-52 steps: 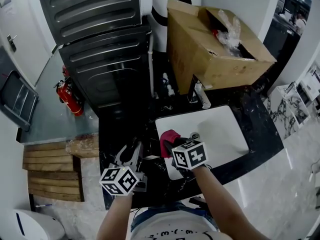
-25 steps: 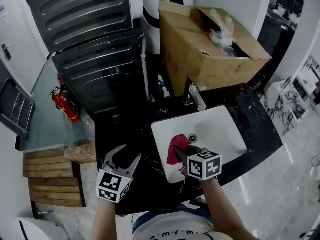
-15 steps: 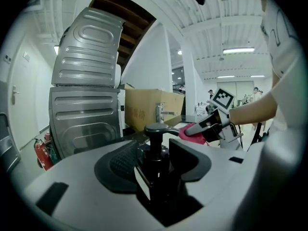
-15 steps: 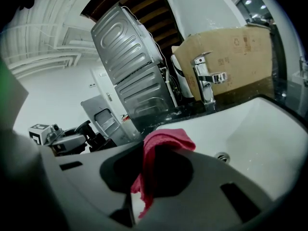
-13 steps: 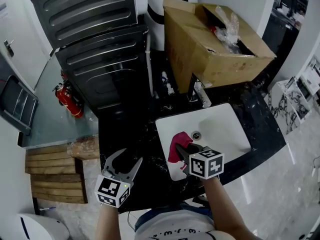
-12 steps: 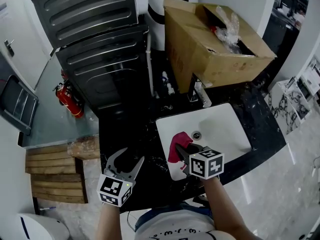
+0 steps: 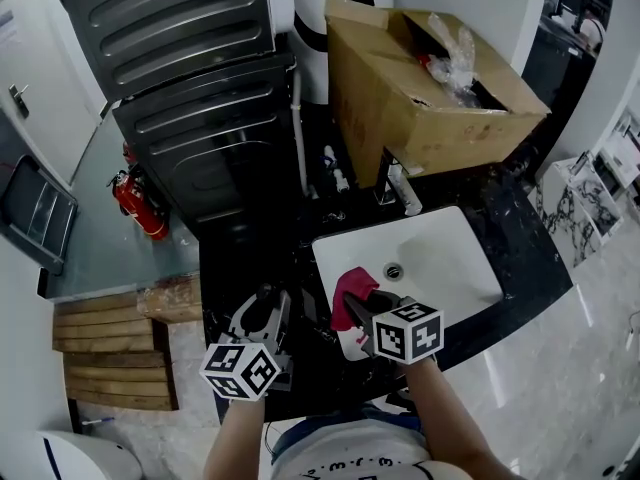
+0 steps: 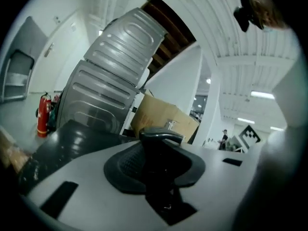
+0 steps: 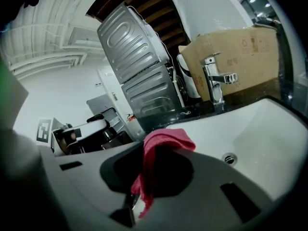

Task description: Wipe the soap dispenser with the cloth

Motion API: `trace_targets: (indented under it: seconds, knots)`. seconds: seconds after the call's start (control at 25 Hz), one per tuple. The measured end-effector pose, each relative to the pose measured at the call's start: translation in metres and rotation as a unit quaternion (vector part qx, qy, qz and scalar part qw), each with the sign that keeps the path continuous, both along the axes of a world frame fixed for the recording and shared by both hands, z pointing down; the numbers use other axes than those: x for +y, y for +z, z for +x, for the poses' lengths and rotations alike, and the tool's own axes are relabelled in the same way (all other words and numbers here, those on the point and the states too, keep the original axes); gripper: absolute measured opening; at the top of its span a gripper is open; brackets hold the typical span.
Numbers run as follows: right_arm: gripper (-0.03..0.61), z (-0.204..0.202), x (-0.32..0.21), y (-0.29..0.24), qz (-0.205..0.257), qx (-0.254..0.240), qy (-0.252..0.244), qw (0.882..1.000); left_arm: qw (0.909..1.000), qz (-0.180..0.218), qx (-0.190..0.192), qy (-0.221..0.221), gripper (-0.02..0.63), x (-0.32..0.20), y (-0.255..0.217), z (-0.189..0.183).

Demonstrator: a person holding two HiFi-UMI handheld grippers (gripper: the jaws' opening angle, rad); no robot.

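Note:
The soap dispenser [image 8: 161, 139] is black with a pump head and stands on the dark counter [image 7: 245, 263] left of the sink. My left gripper [image 7: 262, 318] is rolled onto its side around it. Its jaws are closing, and the pads lie against the bottle's sides. The red cloth [image 7: 345, 290] hangs bunched from my right gripper [image 7: 358, 304], which is shut on it over the near left corner of the white sink [image 7: 445, 258]. In the right gripper view the cloth [image 9: 161, 146] droops between the jaws. Cloth and dispenser are apart.
A chrome tap [image 7: 398, 185] stands behind the sink, under a large open cardboard box [image 7: 420, 78]. A grey ribbed appliance [image 7: 200, 78] stands at the back left. On the floor to the left are a red fire extinguisher [image 7: 135, 200] and wooden slats [image 7: 105, 353].
My left gripper has rolled from lying flat onto its side, and its jaws have narrowed round the dispenser. The right gripper and the cloth have stayed almost in place.

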State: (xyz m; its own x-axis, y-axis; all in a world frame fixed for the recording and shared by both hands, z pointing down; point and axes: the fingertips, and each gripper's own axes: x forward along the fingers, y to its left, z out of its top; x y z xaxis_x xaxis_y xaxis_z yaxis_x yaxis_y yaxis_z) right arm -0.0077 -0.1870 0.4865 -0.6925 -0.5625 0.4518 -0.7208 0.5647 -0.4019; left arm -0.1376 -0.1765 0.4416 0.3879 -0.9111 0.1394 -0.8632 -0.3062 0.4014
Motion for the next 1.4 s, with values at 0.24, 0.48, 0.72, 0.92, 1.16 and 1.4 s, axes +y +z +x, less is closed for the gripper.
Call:
trace_targets:
  seconds: [0.24, 0.48, 0.72, 0.92, 1.16, 1.4]
  knots:
    - [0.049, -0.013, 0.008, -0.027, 0.027, -0.032, -0.033, 0.999, 0.9983, 0.018, 0.056, -0.009, 0.106, 0.001, 0.002, 0.002]
    - [0.051, -0.056, 0.037, -0.050, 0.042, -0.044, -0.137, 0.989, 0.9994, 0.032, 0.012, -0.002, 0.106, 0.010, 0.003, 0.010]
    - [0.051, -0.065, 0.043, -0.032, 0.064, 0.040, -0.154, 0.985, 0.9992, 0.033, 0.019, -0.009, 0.106, 0.011, 0.003, 0.009]
    - [0.050, -0.043, 0.036, 0.006, 0.027, 0.125, -0.127, 0.984, 0.9951, 0.017, 0.089, -0.039, 0.106, 0.012, 0.008, -0.012]
    - [0.050, -0.036, 0.033, 0.018, -0.007, 0.105, -0.102, 0.989, 0.9905, 0.011, 0.124, -0.058, 0.106, 0.014, 0.013, -0.024]
    - [0.051, -0.052, 0.018, -0.036, 0.039, -0.005, -0.085, 0.996, 0.9901, 0.011, 0.125, -0.063, 0.107, 0.015, 0.014, -0.026]
